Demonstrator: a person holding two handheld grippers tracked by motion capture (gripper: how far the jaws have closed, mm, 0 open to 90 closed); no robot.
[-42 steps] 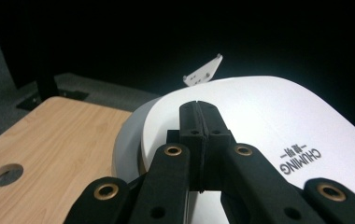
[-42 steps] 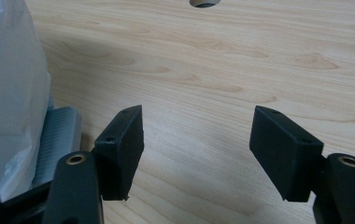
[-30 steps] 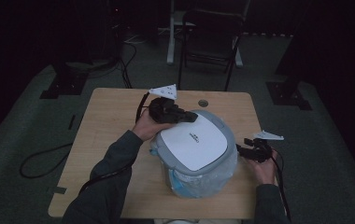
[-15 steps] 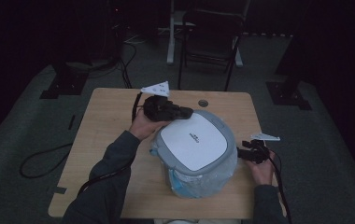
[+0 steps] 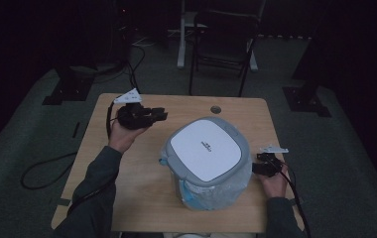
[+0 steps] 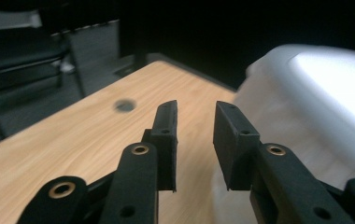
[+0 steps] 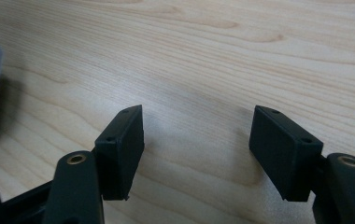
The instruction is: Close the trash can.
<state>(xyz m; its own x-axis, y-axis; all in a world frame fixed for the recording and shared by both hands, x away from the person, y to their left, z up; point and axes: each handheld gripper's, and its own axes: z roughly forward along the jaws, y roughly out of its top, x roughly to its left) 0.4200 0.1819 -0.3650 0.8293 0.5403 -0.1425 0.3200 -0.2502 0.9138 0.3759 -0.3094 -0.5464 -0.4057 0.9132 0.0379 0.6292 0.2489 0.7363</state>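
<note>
With nothing between its jaws, which have just been opening, the left gripper (image 5: 161,116) sits well left of the plastic-wrapped white-lidded appliance (image 5: 207,150), while the right gripper (image 5: 256,162), jaws spread and empty, waits just beside its right edge, nearer.

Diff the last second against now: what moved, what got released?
The left tongs let go at the far-left edge of the bagged appliance and pulled away to the left; their jaws have just been opening, with nothing between them. The right tongs stayed open by the appliance's right side, on the table. The appliance itself hasn't shifted.
</note>
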